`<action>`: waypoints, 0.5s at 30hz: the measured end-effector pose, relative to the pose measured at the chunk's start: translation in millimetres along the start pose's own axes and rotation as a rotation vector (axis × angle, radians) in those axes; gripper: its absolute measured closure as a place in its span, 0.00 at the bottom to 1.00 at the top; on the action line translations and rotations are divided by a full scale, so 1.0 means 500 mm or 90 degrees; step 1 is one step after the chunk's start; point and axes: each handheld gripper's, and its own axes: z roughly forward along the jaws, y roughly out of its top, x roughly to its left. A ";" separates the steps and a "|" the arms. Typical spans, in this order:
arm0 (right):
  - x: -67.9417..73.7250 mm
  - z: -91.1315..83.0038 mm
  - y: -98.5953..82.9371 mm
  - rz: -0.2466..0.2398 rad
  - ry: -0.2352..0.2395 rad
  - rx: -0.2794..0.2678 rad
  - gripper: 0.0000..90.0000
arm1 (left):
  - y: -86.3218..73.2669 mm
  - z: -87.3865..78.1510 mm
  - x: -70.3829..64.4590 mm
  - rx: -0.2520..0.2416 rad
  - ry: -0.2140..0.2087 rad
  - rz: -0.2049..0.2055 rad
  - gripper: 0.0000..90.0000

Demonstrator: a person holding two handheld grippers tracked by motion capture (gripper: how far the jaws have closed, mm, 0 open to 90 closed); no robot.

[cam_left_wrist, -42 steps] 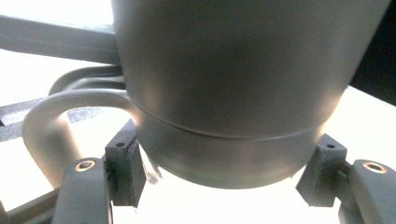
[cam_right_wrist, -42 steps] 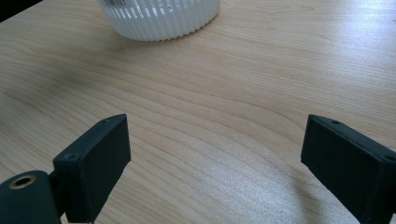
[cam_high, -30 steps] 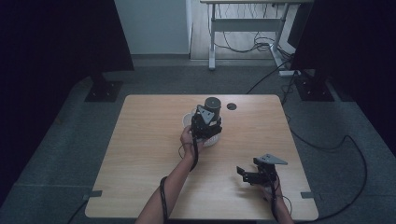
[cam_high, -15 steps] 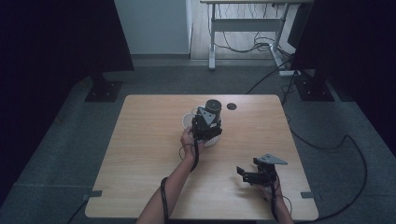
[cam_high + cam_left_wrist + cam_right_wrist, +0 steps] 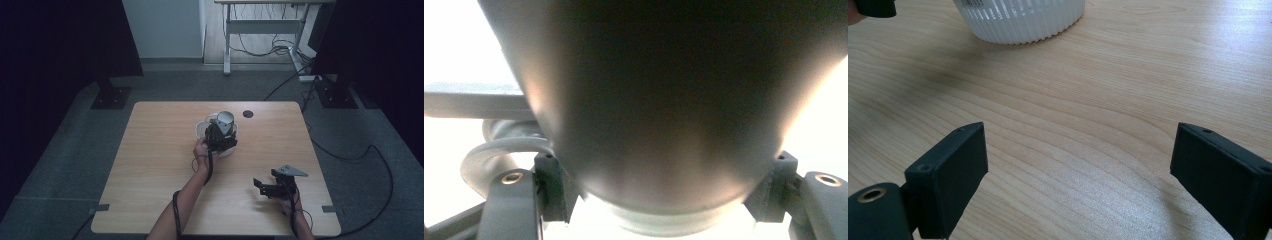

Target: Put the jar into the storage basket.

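The left gripper (image 5: 220, 136) has tilted the dark cup (image 5: 225, 119) since a moment ago, its mouth now leaning far-right over the white bowl (image 5: 202, 129) mid-table, so a pour looks underway. Its jaws clamp the cup's sides. The right gripper (image 5: 272, 188) rests near-right, jaws wide apart, empty. No writing is legible.

Your wooden bench (image 5: 150, 165) stands on grey carpet (image 5: 60, 165) in a dim room. Beyond the bench you see a white wall (image 5: 162, 27) and a metal-legged desk (image 5: 265, 25) with cables (image 5: 260, 47) beneath; dark curtains (image 5: 55, 45) hang either side.
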 end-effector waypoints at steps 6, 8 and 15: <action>0.001 0.000 0.000 -0.001 -0.001 0.001 0.09 | -0.001 0.002 -0.004 0.012 0.008 0.020 0.32; 0.001 0.000 0.000 -0.001 -0.001 0.001 0.09 | -0.001 0.002 -0.005 0.013 0.010 0.025 0.31; 0.002 0.000 0.000 -0.002 -0.003 0.002 0.09 | 0.001 -0.001 0.001 0.018 0.003 0.022 0.30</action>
